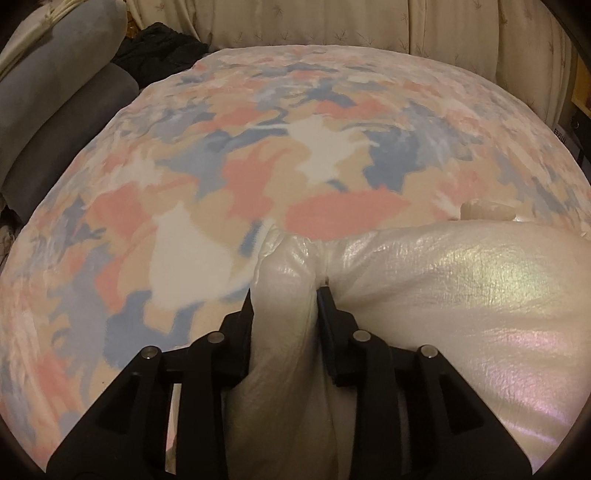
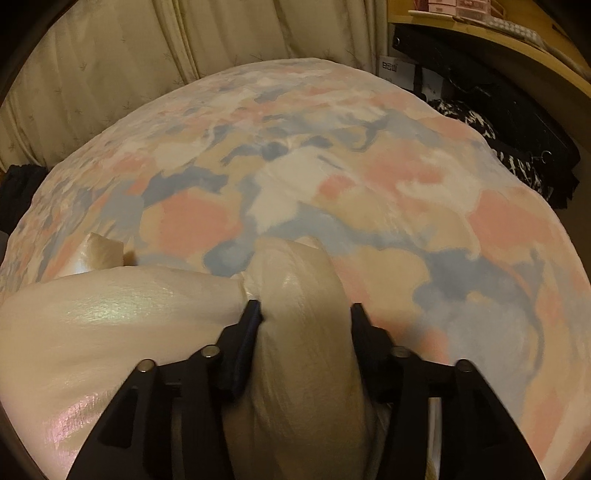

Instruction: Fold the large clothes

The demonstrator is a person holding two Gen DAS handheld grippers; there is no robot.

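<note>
The left hand-held gripper has a thick roll of a shiny, pearly white garment between its two black fingers. Both pads press against the fabric, which bulges out beyond the fingertips, so the jaws stand partly apart and closed on the cloth. From this grip the rest of the garment billows to the right in a puffy mass with a pink and green sheen, and a small pale end of it pokes up behind that mass.

The right hand-held gripper likewise has a fat fold of the same garment between its fingers. The left pad presses into the cloth; the right finger lies at the fold's edge, and whether it presses there is hard to tell. The jaws stand wider than on the left. Here the bulk of the garment spreads to the left, with a pale corner sticking up beyond it.

The garment lies on a bed covered with a spread patterned in pink, blue, beige and white patches. Cream curtains hang behind the bed. In the left view, grey cushions and a dark bundle sit at the bed's far left. In the right view, a black-and-white patterned cloth lies beside the bed under a wooden shelf.
</note>
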